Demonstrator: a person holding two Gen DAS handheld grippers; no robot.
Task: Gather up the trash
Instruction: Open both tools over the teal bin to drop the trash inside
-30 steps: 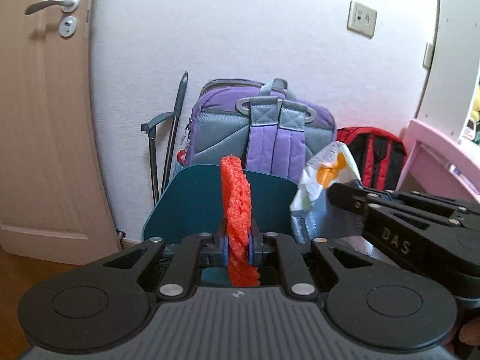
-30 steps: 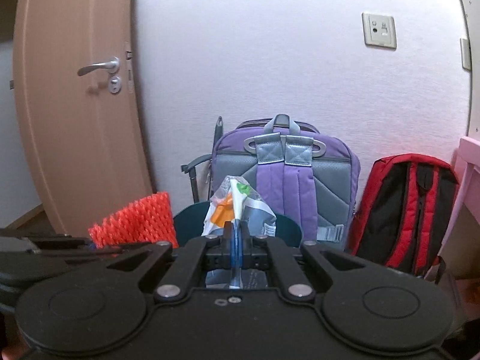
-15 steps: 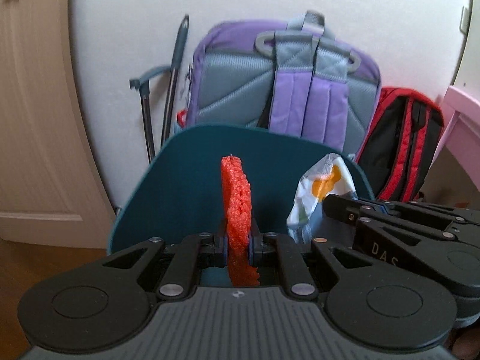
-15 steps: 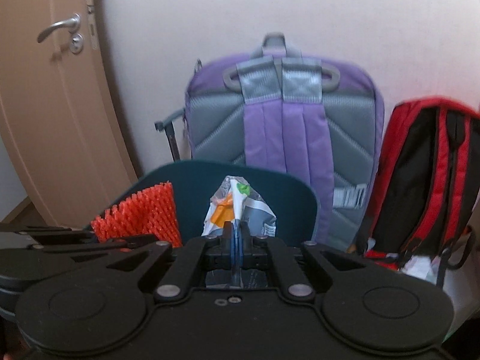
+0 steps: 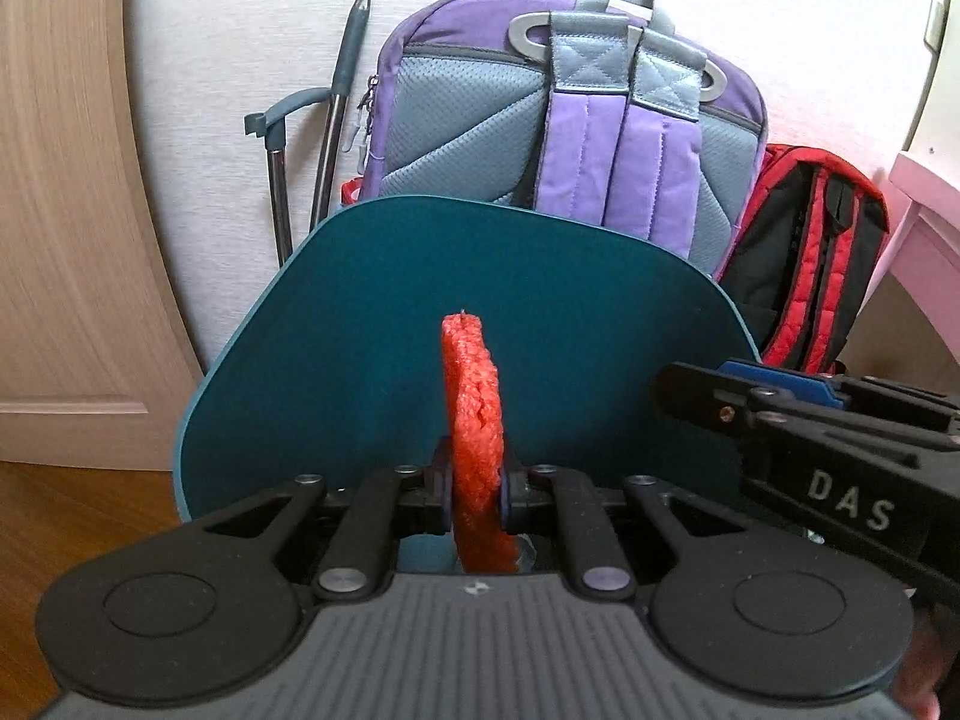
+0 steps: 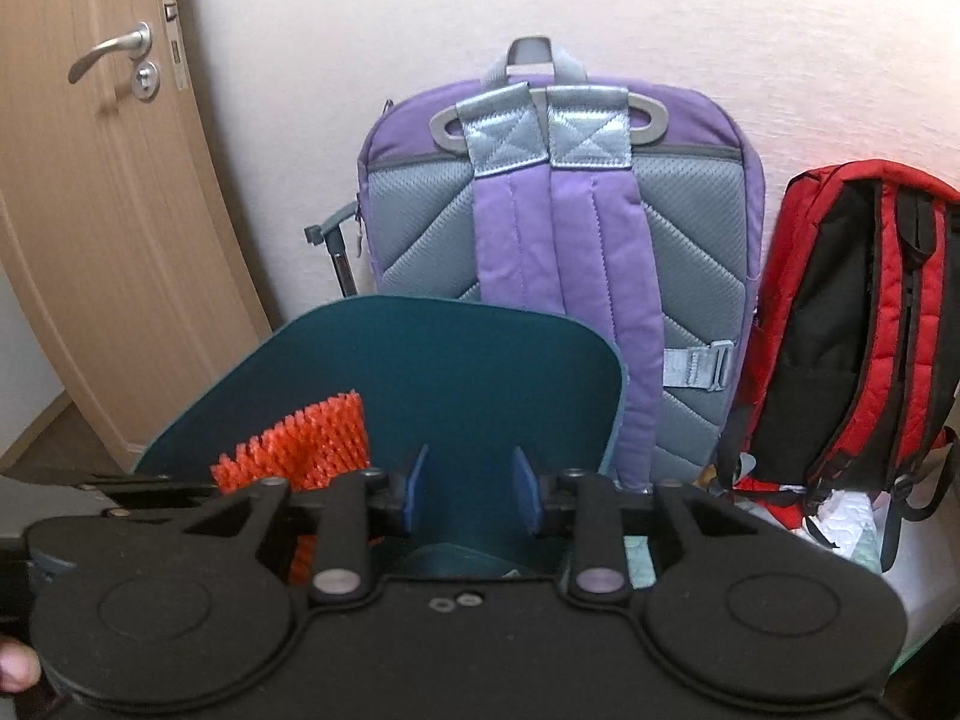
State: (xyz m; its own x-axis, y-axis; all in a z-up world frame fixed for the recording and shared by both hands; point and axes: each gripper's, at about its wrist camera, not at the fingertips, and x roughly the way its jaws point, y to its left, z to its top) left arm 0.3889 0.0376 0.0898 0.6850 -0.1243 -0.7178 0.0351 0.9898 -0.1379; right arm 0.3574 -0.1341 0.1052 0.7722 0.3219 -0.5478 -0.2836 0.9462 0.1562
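My left gripper (image 5: 474,489) is shut on an orange foam net (image 5: 473,420), held upright in front of the raised teal bin lid (image 5: 360,372). The net also shows in the right wrist view (image 6: 306,444), left of my right gripper (image 6: 468,495). My right gripper is open and empty, its blue pads (image 6: 415,495) apart over the teal bin opening (image 6: 456,561). The right gripper also appears at the right of the left wrist view (image 5: 750,396). The printed wrapper it held is out of sight.
A purple and grey backpack (image 6: 558,228) leans on the wall behind the teal lid (image 6: 480,372). A red and black backpack (image 6: 852,324) stands to its right. A wooden door (image 6: 90,210) is at left. A folded metal handle (image 5: 324,120) leans by the wall.
My right gripper has opened and the printed wrapper is gone from it. Both grippers have moved closer to and lower over the bin.
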